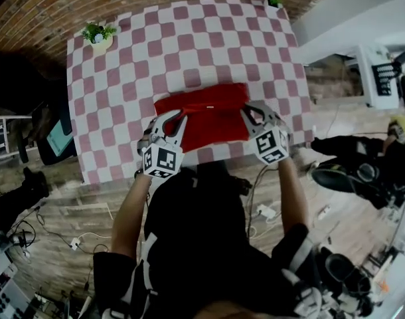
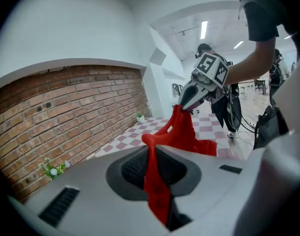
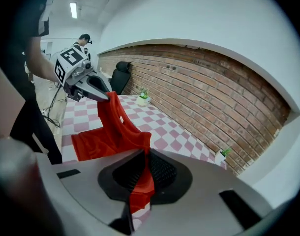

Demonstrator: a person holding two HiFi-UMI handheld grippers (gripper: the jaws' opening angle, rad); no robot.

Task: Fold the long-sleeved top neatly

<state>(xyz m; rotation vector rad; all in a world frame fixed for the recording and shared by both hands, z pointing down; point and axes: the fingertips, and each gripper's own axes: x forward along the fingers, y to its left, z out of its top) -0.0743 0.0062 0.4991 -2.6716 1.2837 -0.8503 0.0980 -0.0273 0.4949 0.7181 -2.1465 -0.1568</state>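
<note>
left gripper [image 1: 176,121] and right gripper [image 1: 251,115] each pinch the red top [image 1: 209,119] above the checkered table [image 1: 143,65].

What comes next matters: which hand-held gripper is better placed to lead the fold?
Neither, likely: left hand-held gripper and right hand-held gripper each clamp the red top at its near edge.

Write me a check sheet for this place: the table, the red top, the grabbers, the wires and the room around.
Surface: table under a pink-and-white checked cloth.
Job's things: red long-sleeved top, near edge lifted off the cloth.
Clutter: two small potted plants at the far corners.
Grippers: left gripper and right gripper, jaws of each shut on the top.
Cables: socket strip with white cables on the wooden floor.
Surroundings: brick wall, black office chair.
</note>
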